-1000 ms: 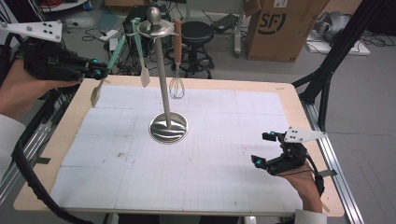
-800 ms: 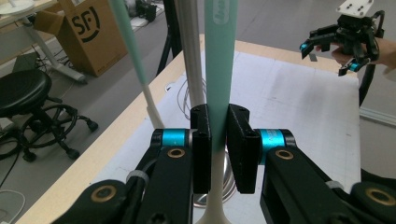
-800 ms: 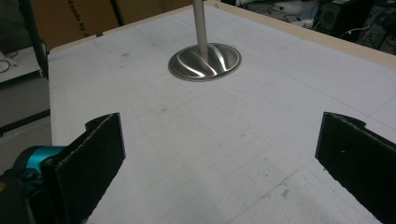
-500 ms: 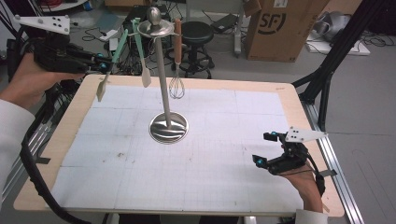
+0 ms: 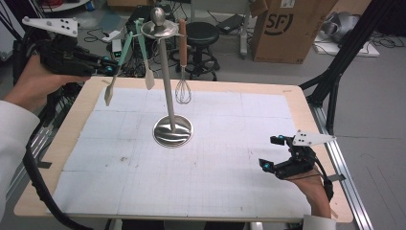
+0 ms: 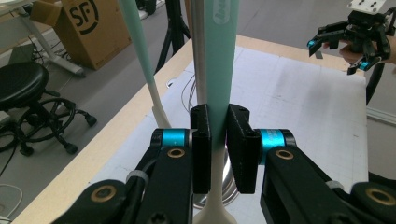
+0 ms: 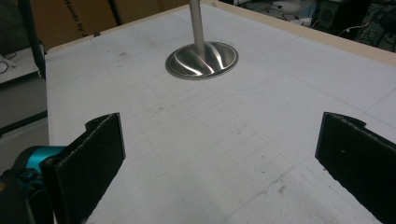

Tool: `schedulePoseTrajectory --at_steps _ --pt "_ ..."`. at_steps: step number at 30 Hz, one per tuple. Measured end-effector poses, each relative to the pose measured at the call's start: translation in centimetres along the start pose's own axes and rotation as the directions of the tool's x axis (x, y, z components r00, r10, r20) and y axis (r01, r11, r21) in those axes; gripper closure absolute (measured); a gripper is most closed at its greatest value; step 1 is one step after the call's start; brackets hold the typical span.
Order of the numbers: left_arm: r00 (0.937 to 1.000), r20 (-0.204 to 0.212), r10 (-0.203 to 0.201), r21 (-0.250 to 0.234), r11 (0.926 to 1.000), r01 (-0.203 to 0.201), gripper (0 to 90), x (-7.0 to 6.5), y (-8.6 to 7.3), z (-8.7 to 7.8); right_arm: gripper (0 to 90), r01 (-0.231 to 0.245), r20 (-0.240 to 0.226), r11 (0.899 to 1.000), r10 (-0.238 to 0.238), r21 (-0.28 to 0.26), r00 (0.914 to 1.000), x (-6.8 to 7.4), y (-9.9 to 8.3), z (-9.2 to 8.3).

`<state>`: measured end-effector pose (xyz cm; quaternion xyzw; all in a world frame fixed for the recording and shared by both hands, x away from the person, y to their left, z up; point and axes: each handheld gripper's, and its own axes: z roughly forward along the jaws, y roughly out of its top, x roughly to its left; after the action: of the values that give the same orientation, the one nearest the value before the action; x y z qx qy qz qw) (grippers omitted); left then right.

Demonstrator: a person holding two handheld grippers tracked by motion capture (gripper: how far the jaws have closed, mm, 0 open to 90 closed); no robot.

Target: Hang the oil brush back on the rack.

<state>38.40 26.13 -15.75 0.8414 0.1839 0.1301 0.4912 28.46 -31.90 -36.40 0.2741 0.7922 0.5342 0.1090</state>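
Left tongs (image 6: 218, 140) clamp the mint spatula (image 5: 116, 67) at the bench's (image 5: 57, 143) ten-o'clock edge; right tongs (image 5: 275, 155) gape wide at four o'clock.

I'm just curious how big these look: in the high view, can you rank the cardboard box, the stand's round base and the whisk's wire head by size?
1. cardboard box, largest, though partly cut off by the top edge and farther back
2. stand's round base
3. whisk's wire head, smallest

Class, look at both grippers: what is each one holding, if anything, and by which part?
The left gripper clamps the mint-green, cream-bladed spatula on its handle, where green meets cream. The right gripper holds nothing; its jaws stand open.
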Motion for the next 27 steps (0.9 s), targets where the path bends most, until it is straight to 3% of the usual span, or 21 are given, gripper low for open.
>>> schedulePoseTrajectory --at_steps 14,26,27 --pt "0.9999 0.013 -0.002 0.034 0.9994 0.001 80.5 0.2 0.5 2.9 0.5 -0.004 0.001 1.0 0.004 -0.005 1.0 -0.1 0.0 -0.2" --pt "0.9998 -0.008 0.016 0.023 0.9996 -0.016 79.0 0.1 0.6 3.9 0.5 -0.009 0.0 1.0 0.009 -0.01 1.0 -0.2 -0.1 -0.4" --pt "0.9998 -0.016 0.011 0.004 0.9999 -0.011 77.2 0.1 0.5 4.0 0.5 -0.008 -0.001 1.0 0.008 -0.01 1.0 -0.2 -0.1 -0.4"
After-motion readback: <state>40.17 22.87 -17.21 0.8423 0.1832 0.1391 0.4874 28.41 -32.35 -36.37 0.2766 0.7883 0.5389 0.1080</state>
